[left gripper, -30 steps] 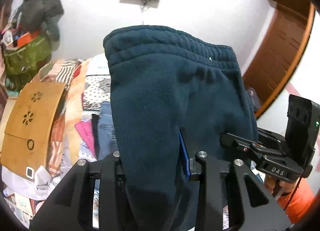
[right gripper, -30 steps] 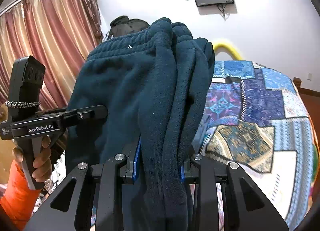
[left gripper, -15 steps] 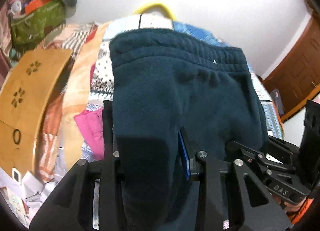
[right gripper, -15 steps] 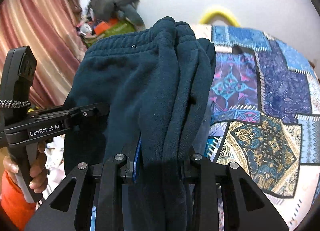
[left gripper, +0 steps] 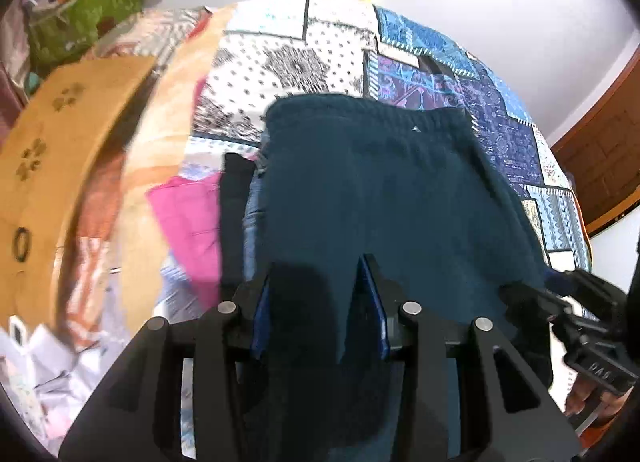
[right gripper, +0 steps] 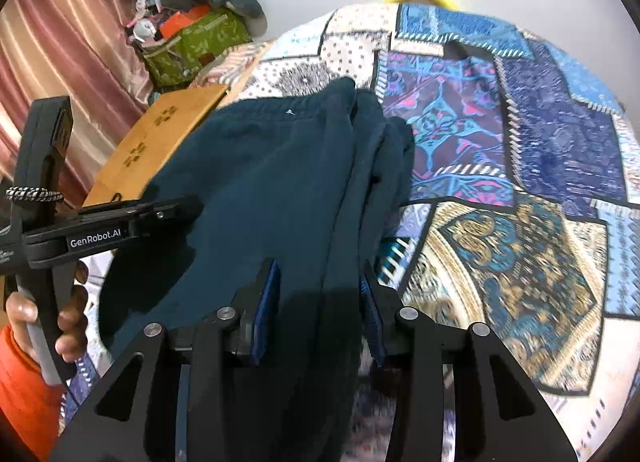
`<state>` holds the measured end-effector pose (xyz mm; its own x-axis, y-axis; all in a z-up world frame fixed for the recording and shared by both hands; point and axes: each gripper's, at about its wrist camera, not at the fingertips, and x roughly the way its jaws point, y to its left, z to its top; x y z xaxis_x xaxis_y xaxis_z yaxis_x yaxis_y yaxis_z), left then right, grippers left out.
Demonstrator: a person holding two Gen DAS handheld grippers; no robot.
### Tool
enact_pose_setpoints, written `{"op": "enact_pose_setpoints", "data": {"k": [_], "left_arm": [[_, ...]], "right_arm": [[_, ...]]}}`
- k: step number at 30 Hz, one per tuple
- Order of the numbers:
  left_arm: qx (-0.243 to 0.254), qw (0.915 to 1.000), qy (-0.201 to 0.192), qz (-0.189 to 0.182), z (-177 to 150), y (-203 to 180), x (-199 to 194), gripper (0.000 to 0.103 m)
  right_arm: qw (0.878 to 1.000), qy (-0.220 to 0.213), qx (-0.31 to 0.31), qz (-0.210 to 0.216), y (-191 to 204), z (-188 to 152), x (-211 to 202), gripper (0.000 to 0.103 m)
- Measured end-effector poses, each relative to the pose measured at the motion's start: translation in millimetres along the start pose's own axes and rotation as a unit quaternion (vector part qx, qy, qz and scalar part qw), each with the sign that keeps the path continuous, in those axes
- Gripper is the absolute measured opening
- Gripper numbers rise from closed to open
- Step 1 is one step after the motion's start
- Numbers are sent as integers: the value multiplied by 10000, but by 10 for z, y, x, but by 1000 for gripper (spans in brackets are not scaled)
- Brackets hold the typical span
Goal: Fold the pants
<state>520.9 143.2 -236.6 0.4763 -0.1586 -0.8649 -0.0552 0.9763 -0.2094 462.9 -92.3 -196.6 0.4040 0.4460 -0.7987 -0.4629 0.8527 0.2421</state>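
Dark teal fleece pants (left gripper: 380, 190) hang folded between both grippers, waistband away from the cameras, over a patchwork bedspread (left gripper: 520, 134). My left gripper (left gripper: 316, 302) is shut on one side of the pants. My right gripper (right gripper: 316, 302) is shut on the bunched opposite side (right gripper: 280, 190). The right gripper's handle shows at the right edge of the left wrist view (left gripper: 580, 334); the left gripper's handle shows at the left of the right wrist view (right gripper: 92, 230). The pants' lower part is hidden behind the fingers.
A wooden lap table (left gripper: 52, 150) lies on the left of the bed, with pink (left gripper: 188, 218), black and denim clothes beside it. A green bag (right gripper: 196, 42) with a grey plush toy stands at the far left. A wooden door (left gripper: 608, 158) is at right.
Both grippers have tilted and lowered toward the bed with the pants still held. The wall and TV have left view; the bedspread now fills the background.
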Motion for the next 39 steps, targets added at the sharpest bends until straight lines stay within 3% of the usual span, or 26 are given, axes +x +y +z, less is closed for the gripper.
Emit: {"op": "enact_pose_setpoints", "data": {"k": [6, 9, 16, 21, 23, 27, 30, 32, 37, 39], "left_arm": [[448, 9960, -741, 214, -254, -205, -920, 39], [702, 9888, -1293, 251, -465, -396, -1538, 39], [965, 9603, -2603, 274, -1222, -779, -2867, 39], [1103, 9378, -3289, 161, -1860, -960, -3485, 40], [1054, 9235, -3666, 402, -2134, -1028, -3695, 42], [1003, 9086, -4010, 605, -2492, -1088, -3897, 62], [952, 9075, -4048, 590, -2638, -1082, -3972, 74], [861, 9089, -4055, 459, -2692, -1042, -4008, 85], [751, 9086, -4092, 363, -2787, -1013, -4062, 95], [717, 9075, -4123, 373, -2837, -1012, -4077, 98]], "right_arm": [[9961, -843, -232, -60, 177, -136, -792, 37], [9885, -1442, -448, -83, 398, -246, -1350, 37], [9599, -2728, -628, 168, 931, -843, -2531, 37], [9416, -3253, -861, 135, 1279, -1267, -2989, 37], [9364, -3390, -901, 55, 1372, -1398, -3090, 37], [9304, -3555, -886, -65, 1483, -1633, -3228, 38], [9291, -3589, -862, -220, 1525, -1753, -3266, 58], [9268, -3650, -820, -331, 1538, -1797, -3275, 82], [9226, -3747, -719, -572, 1537, -1827, -3314, 103], [9225, -3753, -665, -610, 1518, -1837, -3338, 103]]}}
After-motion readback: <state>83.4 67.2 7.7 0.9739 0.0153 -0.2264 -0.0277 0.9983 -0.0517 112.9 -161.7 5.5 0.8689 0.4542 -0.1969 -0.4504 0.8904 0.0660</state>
